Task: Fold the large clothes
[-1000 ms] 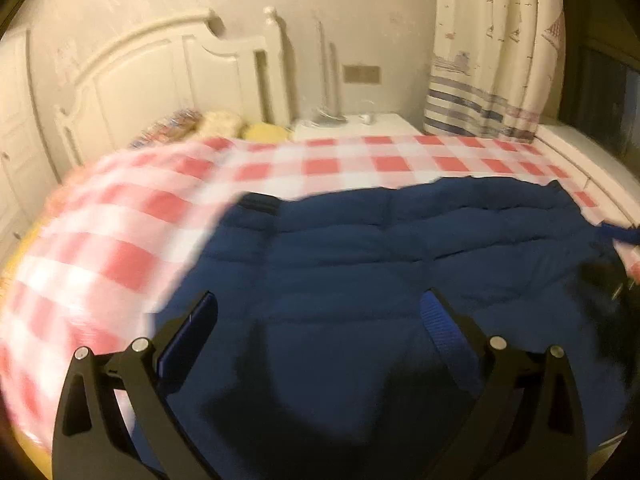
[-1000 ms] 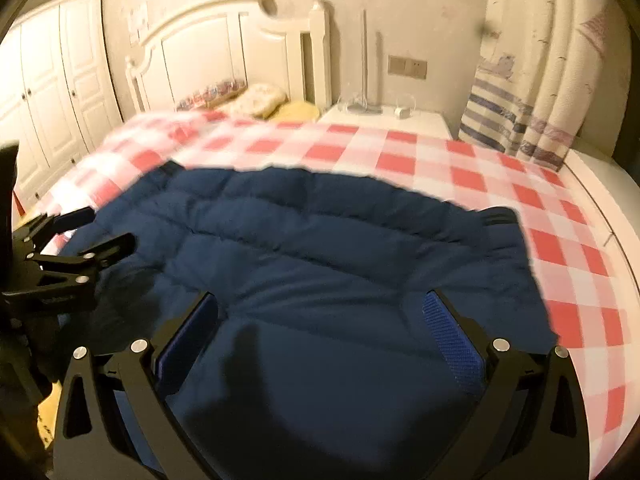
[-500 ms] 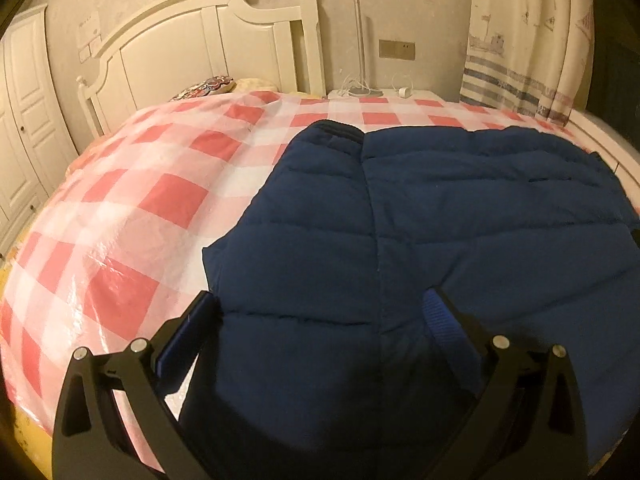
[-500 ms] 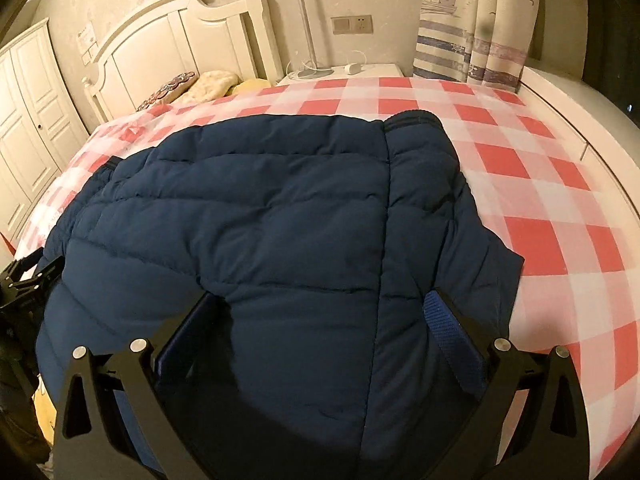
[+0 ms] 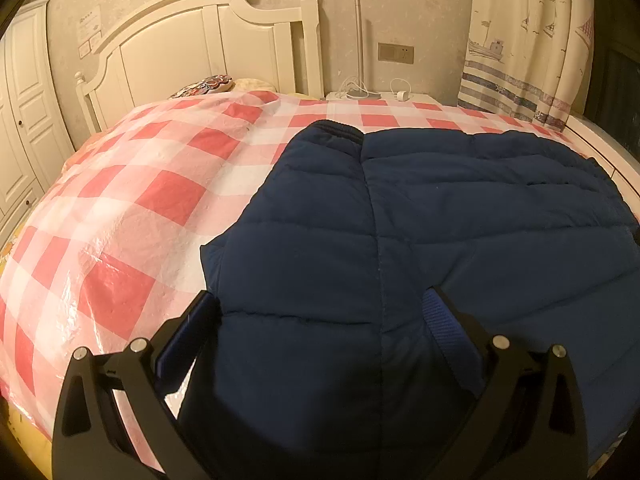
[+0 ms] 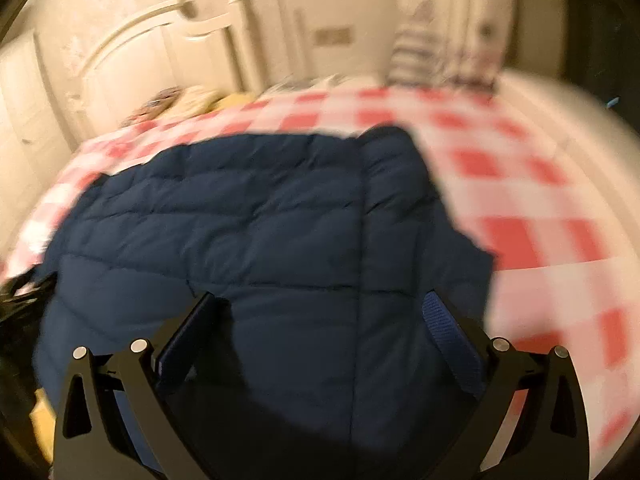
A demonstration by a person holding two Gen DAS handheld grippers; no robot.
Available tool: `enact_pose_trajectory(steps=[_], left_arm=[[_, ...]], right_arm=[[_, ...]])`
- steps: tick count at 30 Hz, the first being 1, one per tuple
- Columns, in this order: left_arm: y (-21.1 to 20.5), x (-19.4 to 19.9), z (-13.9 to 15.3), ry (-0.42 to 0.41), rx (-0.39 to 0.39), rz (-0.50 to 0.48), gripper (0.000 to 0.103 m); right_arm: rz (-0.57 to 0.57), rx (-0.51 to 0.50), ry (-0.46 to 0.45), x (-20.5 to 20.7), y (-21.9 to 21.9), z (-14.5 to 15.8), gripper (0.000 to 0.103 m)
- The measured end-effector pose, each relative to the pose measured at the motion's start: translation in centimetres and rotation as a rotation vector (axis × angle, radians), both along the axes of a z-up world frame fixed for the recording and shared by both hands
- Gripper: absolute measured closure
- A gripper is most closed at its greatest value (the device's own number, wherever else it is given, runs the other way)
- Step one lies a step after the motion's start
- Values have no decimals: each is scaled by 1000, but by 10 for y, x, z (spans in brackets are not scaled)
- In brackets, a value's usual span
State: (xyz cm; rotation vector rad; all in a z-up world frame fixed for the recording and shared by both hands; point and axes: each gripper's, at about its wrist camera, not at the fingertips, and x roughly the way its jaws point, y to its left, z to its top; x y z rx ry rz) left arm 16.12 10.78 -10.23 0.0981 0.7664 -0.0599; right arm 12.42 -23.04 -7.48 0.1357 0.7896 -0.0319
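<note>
A large navy quilted down jacket (image 5: 420, 232) lies spread flat on a bed with a red-and-white checked cover (image 5: 132, 208). My left gripper (image 5: 320, 312) is open and empty, hovering over the jacket's left side near its sleeve. The jacket also shows in the right wrist view (image 6: 256, 232), which is blurred. My right gripper (image 6: 320, 312) is open and empty over the jacket's right side. The left gripper shows as a dark shape at that view's left edge (image 6: 20, 296).
A white headboard (image 5: 208, 44) stands at the far end with pillows (image 5: 208, 84) below it. A nightstand (image 5: 376, 96) with a lamp pole and cables sits beside a patterned curtain (image 5: 524, 40). White wardrobe doors (image 5: 20, 120) are at the left.
Both views have swung so the jacket's side seams now run straight ahead. The left gripper has settled; the right one is still moving and its view is blurred.
</note>
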Motion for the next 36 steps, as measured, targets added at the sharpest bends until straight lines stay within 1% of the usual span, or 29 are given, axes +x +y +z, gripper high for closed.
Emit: enact_pose_trajectory(steps=[1, 2, 3, 4, 6, 7, 8, 9, 11, 12, 14, 16, 18, 19, 20, 21, 22, 23, 25, 27, 28, 29, 31, 32, 33, 34, 35, 36], left_arm=[[0, 0, 0, 0, 2, 0, 2], [0, 0, 0, 0, 3, 0, 2], [0, -1, 0, -1, 2, 1, 2], [-1, -1, 0, -1, 1, 1, 2], [0, 0, 0, -1, 3, 1, 2], [0, -1, 0, -1, 2, 1, 2], [0, 0, 0, -1, 0, 0, 2], [0, -1, 1, -2, -2, 1, 2], [0, -2, 1, -3, -9, 2, 2], [0, -2, 2, -3, -10, 1, 2], [0, -2, 1, -4, -6, 3, 2], [0, -2, 2, -1, -8, 3, 2], [-1, -2, 5, 33, 2, 8, 2], [-1, -1, 11, 73, -11, 12, 3], [0, 1, 20, 99, -39, 2, 3], [0, 2, 27, 98, -54, -3, 3], [-1, 3, 40, 81, -66, -4, 3], [-3, 6, 55, 47, -79, -18, 2], [-14, 19, 76, 13, -87, -56, 2], [-33, 42, 89, -13, -46, -65, 2], [-45, 60, 91, -13, -30, -77, 2], [-52, 71, 90, -3, -22, -83, 2], [-71, 101, 80, 30, 12, -80, 2], [-78, 114, 72, 43, 27, -77, 2], [-84, 129, 58, 71, 48, -72, 2], [-88, 138, 44, 100, 66, -62, 2], [-91, 150, 19, 145, 103, -42, 2], [-88, 158, 4, 191, 76, -44, 2]], right_arm=[[38, 16, -38, -7, 13, 8, 5], [77, 10, -64, -13, 28, 15, 5], [116, -12, -79, -17, 44, 20, 5], [180, -53, -91, -21, 67, 25, 5], [264, -111, -79, -23, 97, 22, 5], [303, -138, -57, -22, 111, 16, 5], [339, -169, -15, -19, 126, 1, 5], [343, -193, 5, -16, 132, -10, 4], [352, -213, -54, -18, 134, -23, 4], [363, -191, -53, -17, 129, -25, 4], [367, -165, -33, -14, 124, -25, 4], [363, -180, -27, -15, 127, -24, 4], [371, -177, 19, -14, 129, -20, 4], [399, -178, 57, -12, 128, -13, 5], [422, -180, 67, -12, 128, -7, 5], [437, -188, 57, -14, 128, 2, 5], [429, -198, 30, -12, 125, 11, 5], [400, -207, 3, -3, 117, 24, 5], [347, -203, -25, 18, 103, 40, 5], [296, -168, -37, 51, 88, 50, 5], [270, -147, -31, 66, 82, 52, 5], [243, -102, -19, 87, 74, 54, 5], [233, -54, -11, 111, 68, 52, 5], [216, -41, 8, 126, 66, 45, 5], [196, -49, 34, 135, 66, 36, 5], [175, -75, 71, 146, 65, 23, 5], [153, -115, 135, 159, 65, 1, 5], [145, -84, 197, 168, 62, -19, 4]])
